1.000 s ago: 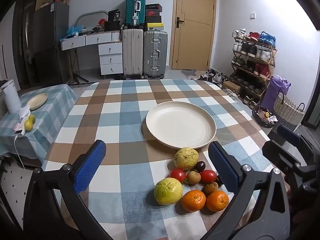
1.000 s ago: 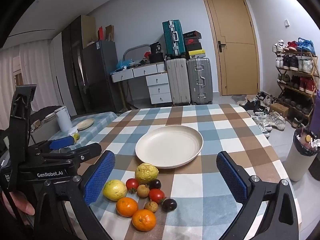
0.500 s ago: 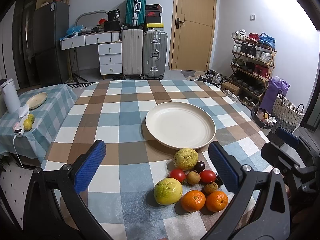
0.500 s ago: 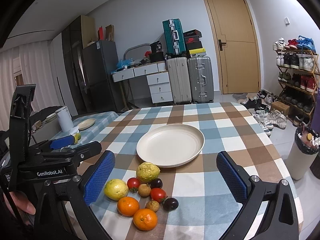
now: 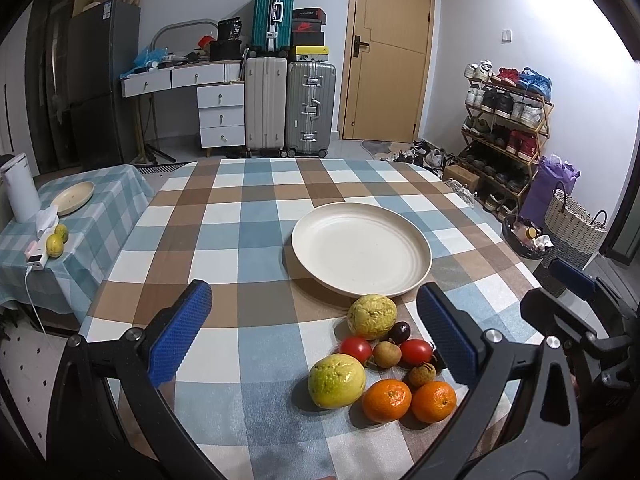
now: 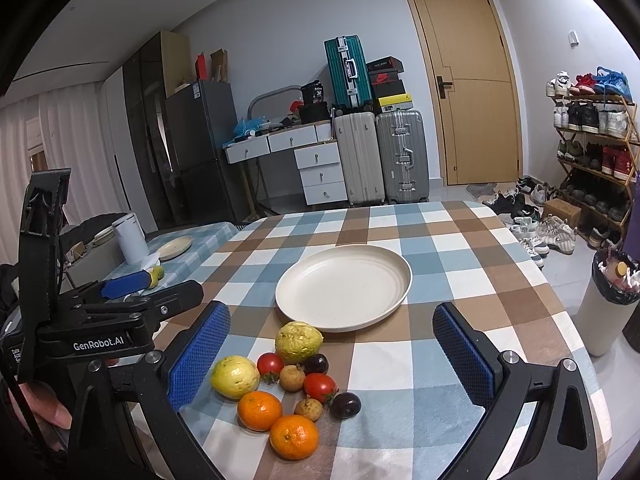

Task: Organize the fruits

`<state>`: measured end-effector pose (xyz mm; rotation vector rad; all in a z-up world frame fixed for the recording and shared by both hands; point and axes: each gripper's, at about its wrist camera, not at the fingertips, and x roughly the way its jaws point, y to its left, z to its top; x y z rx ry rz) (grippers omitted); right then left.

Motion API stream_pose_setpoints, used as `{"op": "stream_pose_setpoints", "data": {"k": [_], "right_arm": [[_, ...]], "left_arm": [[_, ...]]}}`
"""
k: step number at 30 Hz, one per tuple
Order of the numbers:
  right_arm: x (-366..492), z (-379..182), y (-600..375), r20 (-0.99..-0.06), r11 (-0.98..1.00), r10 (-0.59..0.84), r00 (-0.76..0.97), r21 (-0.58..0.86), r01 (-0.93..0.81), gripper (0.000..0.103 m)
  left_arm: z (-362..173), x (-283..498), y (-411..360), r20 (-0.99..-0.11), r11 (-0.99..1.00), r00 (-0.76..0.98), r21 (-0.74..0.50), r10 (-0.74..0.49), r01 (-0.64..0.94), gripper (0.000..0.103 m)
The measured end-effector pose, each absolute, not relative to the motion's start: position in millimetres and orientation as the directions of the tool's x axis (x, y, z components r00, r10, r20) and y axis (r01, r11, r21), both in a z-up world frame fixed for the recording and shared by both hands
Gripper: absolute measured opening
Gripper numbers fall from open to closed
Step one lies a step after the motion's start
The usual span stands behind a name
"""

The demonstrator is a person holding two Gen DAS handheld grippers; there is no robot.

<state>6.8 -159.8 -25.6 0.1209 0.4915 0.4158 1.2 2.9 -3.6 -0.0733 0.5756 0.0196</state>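
A: Where does the left wrist view look from?

B: From low behind the left hand-held gripper, above the near edge of the checked blue, brown and white tabletop, facing the tan wooden door at the far wall.

A: And the right wrist view?

B: From behind the right hand-held gripper, beside the other and a little higher, facing the same way.

A: What do they share?

B: The round cream plate mid-tabletop, the close cluster of mixed round fruits at the near edge, and the silver hard-shell suitcase. Each view also catches the other hand-held gripper at its edge.
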Motion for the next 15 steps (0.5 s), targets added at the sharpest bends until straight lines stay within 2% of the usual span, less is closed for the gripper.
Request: {"op": "stream_pose_setpoints", "data": {"k": [15], "right_arm": [[5.1,-26.1,-158.1,-0.435,0.908,0.418,0.797,0.219,-0.357,0.103]], "left_arm": [[-3.8,0.6,2.6,-0.542,0.997,0.84,-0.067,-0.002,-0.041,0.102]]}}
